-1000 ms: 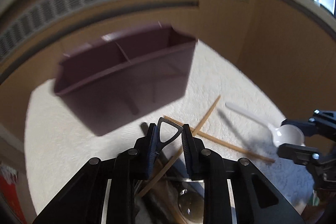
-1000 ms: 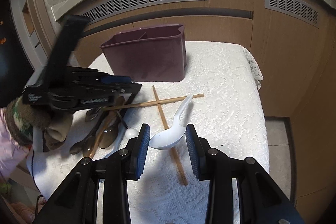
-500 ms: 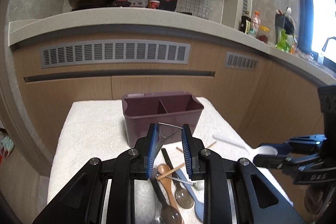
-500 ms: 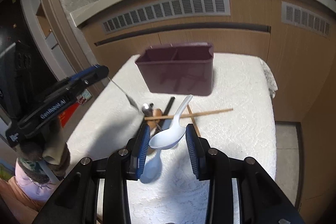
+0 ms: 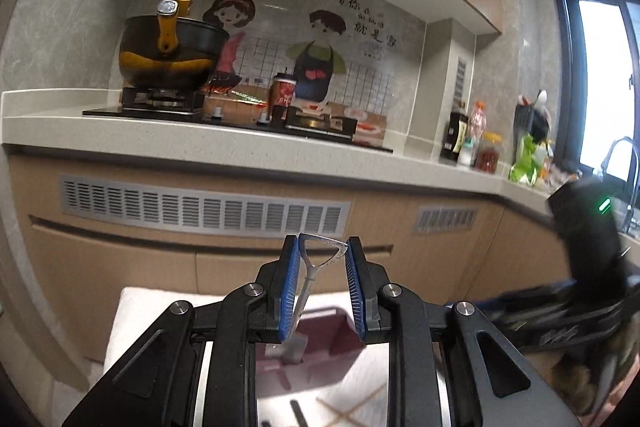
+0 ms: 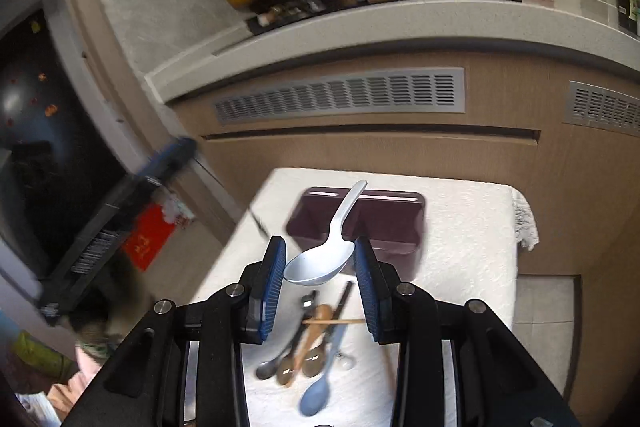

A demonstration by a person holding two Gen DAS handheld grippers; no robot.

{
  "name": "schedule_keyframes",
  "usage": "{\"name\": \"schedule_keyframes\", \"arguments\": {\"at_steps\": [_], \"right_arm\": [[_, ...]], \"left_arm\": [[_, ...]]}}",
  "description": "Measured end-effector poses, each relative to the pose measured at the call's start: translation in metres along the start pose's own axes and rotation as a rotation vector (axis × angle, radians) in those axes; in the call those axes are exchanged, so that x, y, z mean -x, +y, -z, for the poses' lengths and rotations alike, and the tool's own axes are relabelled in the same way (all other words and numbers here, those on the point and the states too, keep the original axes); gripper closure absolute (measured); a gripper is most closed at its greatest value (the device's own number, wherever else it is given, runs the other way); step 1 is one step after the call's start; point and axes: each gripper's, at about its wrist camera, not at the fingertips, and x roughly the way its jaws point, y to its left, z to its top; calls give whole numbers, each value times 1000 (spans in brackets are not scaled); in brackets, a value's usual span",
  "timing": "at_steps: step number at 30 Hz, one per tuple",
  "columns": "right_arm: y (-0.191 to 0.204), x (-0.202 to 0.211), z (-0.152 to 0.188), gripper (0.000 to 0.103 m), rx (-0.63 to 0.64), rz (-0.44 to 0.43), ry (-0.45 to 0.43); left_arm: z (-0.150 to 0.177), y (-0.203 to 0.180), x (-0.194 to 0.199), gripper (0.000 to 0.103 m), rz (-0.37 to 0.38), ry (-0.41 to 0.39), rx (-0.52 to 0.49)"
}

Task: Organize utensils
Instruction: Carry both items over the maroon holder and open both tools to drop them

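My left gripper [image 5: 322, 259] is shut on a metal utensil [image 5: 310, 275] with a triangular loop end, held upright high above the maroon caddy [image 5: 320, 337]. My right gripper [image 6: 320, 259] is shut on the bowl of a white plastic spoon [image 6: 326, 259], its handle pointing out over the two-compartment maroon caddy [image 6: 396, 223]. The left gripper appears blurred at the left of the right wrist view [image 6: 132, 191]. Below lie several spoons [image 6: 296, 359], a blue spoon [image 6: 318, 391] and wooden chopsticks [image 6: 334, 321] on the white cloth.
The white cloth-covered table [image 6: 468, 247] stands before wooden cabinets with vent grilles [image 6: 340, 95]. A counter [image 5: 200, 139] above holds a stove with a black and yellow pot [image 5: 168, 55]. Crossed chopsticks [image 5: 348, 411] show below the left gripper.
Both grippers have risen well above the table with their utensils. The left gripper tilted up to face the counter; the right one now hovers over the caddy with the white spoon.
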Motion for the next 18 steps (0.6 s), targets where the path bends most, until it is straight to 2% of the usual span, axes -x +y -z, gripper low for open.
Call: {"name": "schedule_keyframes", "arguments": {"at_steps": [4,11,18], "right_arm": [[-16,-35,-11,70,-22,-15,95],[-40,-95,-11,70,-70,-23,226],[-60,-139,-9,69,-122,-11,302]], "left_arm": [[0,9,-30,79,1,-9,7],[22,26,-94,79,-6,79,32],[34,42,-120,79,-10,113,82]]}}
